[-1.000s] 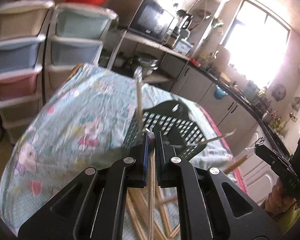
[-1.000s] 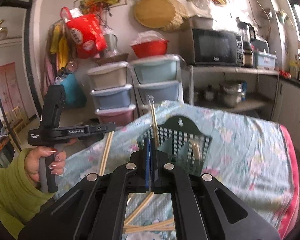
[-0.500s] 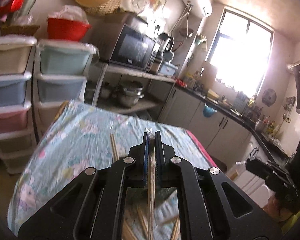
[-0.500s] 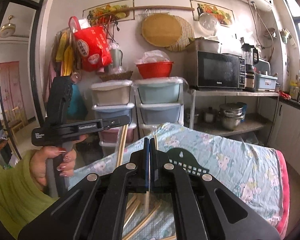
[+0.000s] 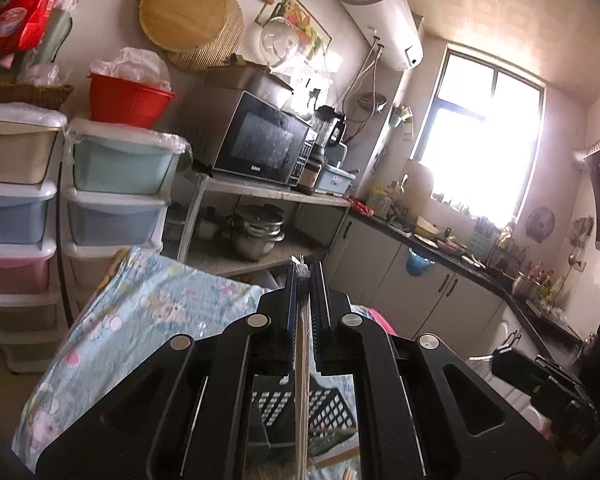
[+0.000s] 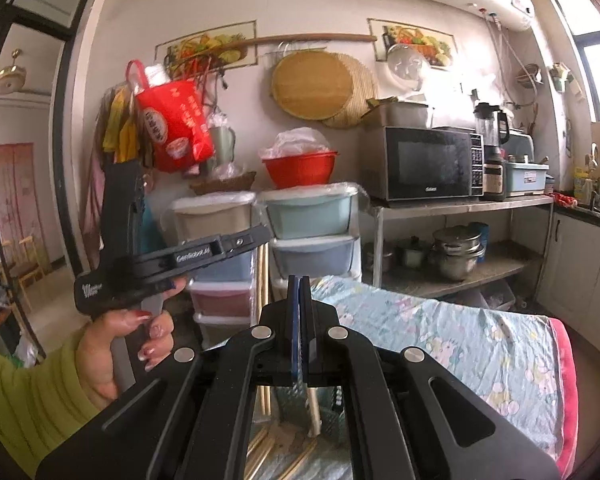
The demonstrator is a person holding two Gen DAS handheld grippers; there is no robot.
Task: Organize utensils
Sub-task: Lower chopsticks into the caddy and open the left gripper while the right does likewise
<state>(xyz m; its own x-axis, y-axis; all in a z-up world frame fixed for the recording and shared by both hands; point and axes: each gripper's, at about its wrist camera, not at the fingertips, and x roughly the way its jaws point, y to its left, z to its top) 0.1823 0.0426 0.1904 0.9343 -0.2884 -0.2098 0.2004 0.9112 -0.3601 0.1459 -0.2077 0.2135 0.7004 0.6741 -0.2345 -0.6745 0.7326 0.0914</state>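
Observation:
My left gripper (image 5: 303, 269) is shut on a wooden chopstick (image 5: 301, 392) that hangs down between the fingers toward the dark perforated utensil basket (image 5: 332, 408) below. My right gripper (image 6: 300, 280) is shut on another chopstick (image 6: 314, 412), whose shaft runs down toward the basket (image 6: 328, 404). The left gripper shows in the right wrist view (image 6: 256, 236), raised at left with its chopstick (image 6: 263, 320) hanging down. Several loose chopsticks (image 6: 284, 456) lie on the cloth below. Both grippers are tilted up, high over the table.
The table carries a light-blue cartoon cloth (image 5: 148, 320) with a pink edge (image 6: 566, 392). Stacked plastic drawers (image 5: 112, 200) stand behind it, beside a metal shelf with a microwave (image 6: 424, 162) and pots (image 6: 456, 252). A counter with cabinets (image 5: 432, 280) runs right.
Both grippers have tilted upward and risen, so the basket and loose chopsticks slid to the bottom of each view. Each stays shut on its chopstick.

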